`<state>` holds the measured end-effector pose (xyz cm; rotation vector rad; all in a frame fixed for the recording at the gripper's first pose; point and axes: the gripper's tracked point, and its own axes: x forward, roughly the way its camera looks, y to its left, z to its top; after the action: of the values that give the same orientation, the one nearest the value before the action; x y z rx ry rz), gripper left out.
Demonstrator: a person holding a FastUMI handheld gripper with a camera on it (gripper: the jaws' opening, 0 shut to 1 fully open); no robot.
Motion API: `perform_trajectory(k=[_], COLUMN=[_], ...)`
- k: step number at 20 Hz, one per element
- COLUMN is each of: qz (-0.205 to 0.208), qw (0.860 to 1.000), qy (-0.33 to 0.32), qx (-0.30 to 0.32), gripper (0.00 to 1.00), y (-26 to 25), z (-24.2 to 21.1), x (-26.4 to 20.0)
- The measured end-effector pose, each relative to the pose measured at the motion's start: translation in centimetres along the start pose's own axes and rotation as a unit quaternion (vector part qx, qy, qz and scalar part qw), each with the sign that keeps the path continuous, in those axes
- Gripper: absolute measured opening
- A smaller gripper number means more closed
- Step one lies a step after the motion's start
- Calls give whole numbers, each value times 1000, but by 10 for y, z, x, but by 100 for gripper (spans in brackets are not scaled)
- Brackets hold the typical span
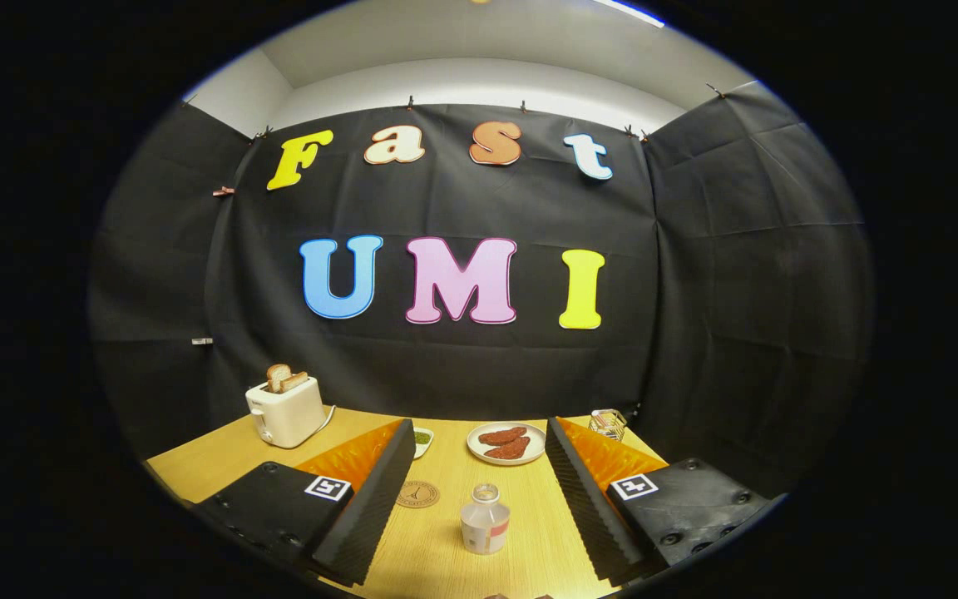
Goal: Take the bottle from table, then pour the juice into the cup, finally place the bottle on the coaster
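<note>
A small clear bottle (485, 520) with a pale label stands upright on the wooden table (446, 549), between my two fingers and untouched by either. My gripper (479, 507) is open wide, its fingers spread to both sides of the bottle. A round brown coaster (417, 493) lies flat on the table just left of the bottle, close to the left finger. A small white dish with something green (422, 438) peeks out behind the left finger; I cannot tell whether it is the cup.
A white toaster (284, 409) with bread slices stands at the back left. A white plate (506, 443) with two reddish-brown pieces sits beyond the bottle. A small wire rack (608, 423) stands at the back right by the cloth wall.
</note>
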<state>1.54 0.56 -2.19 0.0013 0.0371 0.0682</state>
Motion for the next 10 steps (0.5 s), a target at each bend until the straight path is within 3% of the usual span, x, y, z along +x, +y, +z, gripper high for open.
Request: perform_trajectory(k=[10], qz=[31], qw=[999], qy=[8], qx=[2], gripper=[97], y=[2], z=[-21], x=[12])
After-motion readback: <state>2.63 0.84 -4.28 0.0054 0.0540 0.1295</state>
